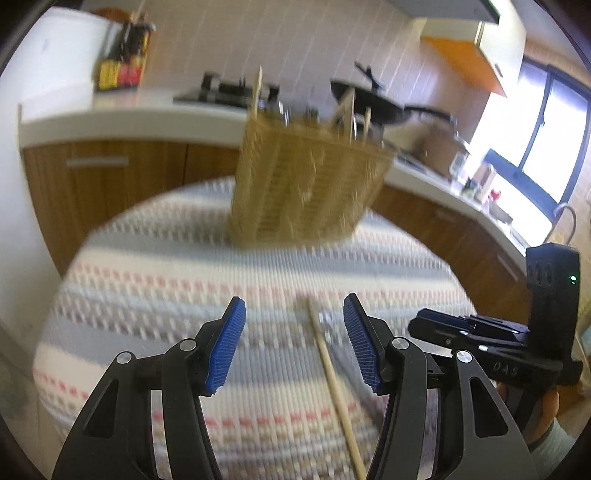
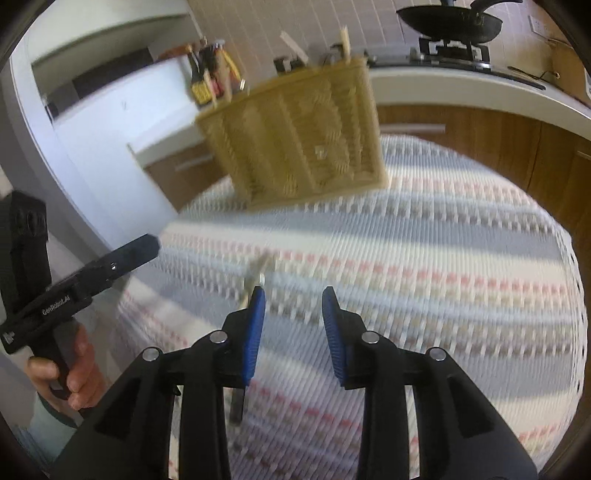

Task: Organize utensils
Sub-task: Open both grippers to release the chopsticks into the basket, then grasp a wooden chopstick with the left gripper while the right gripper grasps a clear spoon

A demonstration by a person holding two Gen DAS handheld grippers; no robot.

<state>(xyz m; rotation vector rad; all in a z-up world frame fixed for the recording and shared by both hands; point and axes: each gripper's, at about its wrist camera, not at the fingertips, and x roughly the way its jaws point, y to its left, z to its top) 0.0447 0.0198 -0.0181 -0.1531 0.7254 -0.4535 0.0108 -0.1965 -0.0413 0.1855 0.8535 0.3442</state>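
A woven basket (image 1: 306, 177) stands at the far side of the round table, with wooden and metal utensils sticking up out of it. The same basket (image 2: 295, 140) shows in the right wrist view. A thin wooden stick (image 1: 332, 376) lies on the striped cloth (image 1: 147, 295) between the fingers of my left gripper (image 1: 294, 310), which is open and holds nothing. A small metal piece (image 1: 325, 319) lies beside the stick, blurred. My right gripper (image 2: 293, 299) is open over the cloth, empty. Just past its left fingertip lies a pale utensil (image 2: 258, 269). A dark handle (image 2: 236, 402) shows under that finger.
A white kitchen counter (image 1: 147, 114) with wooden cabinets curves behind the table. On it are a stove with a black wok (image 2: 450, 18) and bottles (image 2: 210, 77). The other gripper shows in each view: right gripper (image 1: 480, 332), left gripper (image 2: 92, 273) in a hand (image 2: 77, 365).
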